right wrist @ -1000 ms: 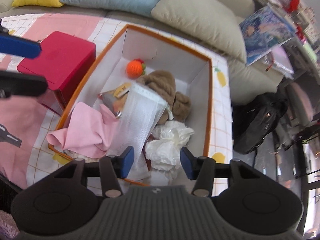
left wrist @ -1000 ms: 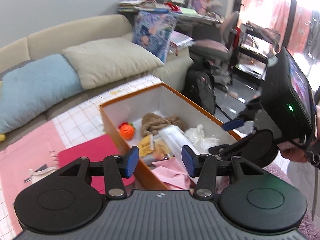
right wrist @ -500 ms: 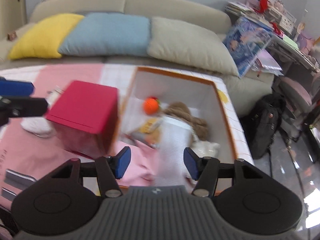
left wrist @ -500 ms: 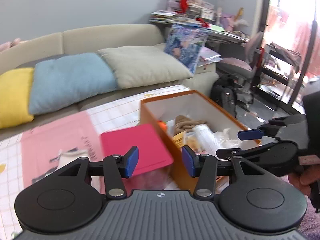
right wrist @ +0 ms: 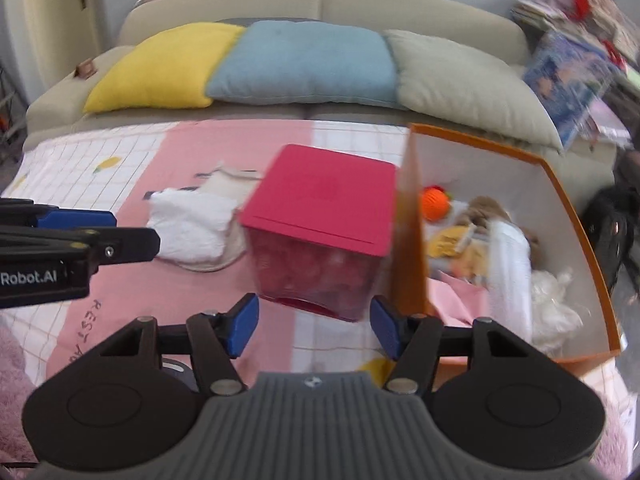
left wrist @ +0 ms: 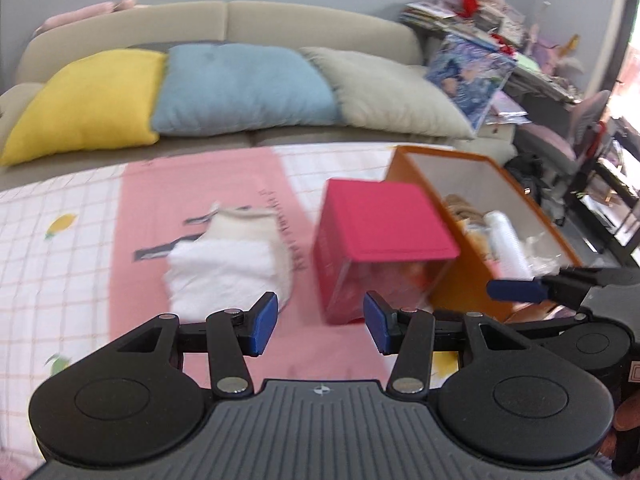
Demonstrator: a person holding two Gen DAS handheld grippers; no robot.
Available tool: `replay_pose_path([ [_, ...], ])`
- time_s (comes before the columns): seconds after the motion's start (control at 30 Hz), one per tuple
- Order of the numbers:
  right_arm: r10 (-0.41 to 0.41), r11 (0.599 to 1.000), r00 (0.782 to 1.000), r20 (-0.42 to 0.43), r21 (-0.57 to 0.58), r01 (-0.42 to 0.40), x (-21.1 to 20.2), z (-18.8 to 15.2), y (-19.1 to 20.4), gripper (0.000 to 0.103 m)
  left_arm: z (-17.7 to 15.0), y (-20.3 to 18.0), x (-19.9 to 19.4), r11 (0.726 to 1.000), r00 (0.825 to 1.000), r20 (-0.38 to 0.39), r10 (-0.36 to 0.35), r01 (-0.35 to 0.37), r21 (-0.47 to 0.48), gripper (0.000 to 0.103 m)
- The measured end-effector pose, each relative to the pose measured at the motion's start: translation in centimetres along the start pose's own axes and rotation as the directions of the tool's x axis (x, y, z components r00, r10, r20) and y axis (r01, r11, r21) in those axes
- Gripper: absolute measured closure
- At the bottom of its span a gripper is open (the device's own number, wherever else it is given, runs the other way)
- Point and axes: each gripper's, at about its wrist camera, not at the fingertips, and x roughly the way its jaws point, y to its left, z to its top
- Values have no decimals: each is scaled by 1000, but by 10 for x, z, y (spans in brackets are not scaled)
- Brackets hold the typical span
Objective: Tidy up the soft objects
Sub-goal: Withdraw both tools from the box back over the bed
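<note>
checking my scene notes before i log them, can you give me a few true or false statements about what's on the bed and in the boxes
1. The red-lidded box stands beside the orange box. True.
2. The white cloth lies inside the orange box. False: it lies on the pink sheet, left of the red-lidded box.
3. The left gripper holds the cloth. False: its jaws are open and empty.
4. An orange ball sits in the orange box. True.
</note>
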Motion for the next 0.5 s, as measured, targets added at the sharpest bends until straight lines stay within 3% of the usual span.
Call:
replay_pose_path([
  [0.2,108,984,994,0,-141,-107,10,7,38,41,-11,27,-8,998,999,-17,43,-44,-52,48],
  [0.5,172,936,985,3,-312,-162,39,36,74,48,-7,63,1,996,997,-30,71,-73,-59,50],
])
